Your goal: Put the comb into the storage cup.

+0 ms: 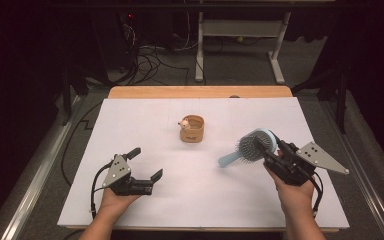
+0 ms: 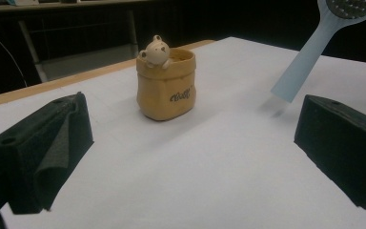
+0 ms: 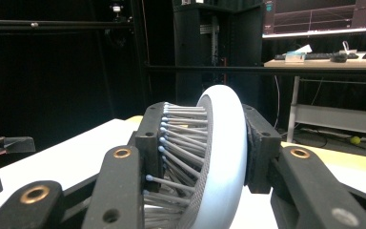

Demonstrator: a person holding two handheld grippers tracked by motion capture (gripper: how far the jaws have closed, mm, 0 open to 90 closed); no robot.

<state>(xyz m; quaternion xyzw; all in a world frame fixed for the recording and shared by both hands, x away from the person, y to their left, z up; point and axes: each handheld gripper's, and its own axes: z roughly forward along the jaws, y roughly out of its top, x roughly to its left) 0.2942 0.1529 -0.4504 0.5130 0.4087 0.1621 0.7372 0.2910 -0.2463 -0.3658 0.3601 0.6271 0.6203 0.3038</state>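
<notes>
Counter (image 1: 130, 125) under white sheet, wooden edge at far side. Dark room, cables on floor, desk frame behind. Right gripper (image 1: 270, 152) jaws clamped on hairbrush (image 1: 252, 145) head, handle angled down toward sheet. Left gripper (image 1: 147, 162) jaws wide, empty. Bear cup (image 1: 192, 128) mid-counter.

The high view looks forward and down from above the near edge of the desk (image 1: 130, 200), well off from the bear cup (image 1: 192, 128) at its middle. The left gripper view sits low, near the bear cup (image 2: 166, 83), facing it. The right gripper view looks level along the hairbrush (image 3: 219, 162), very close. High and left gripper views share cup and hairbrush.
</notes>
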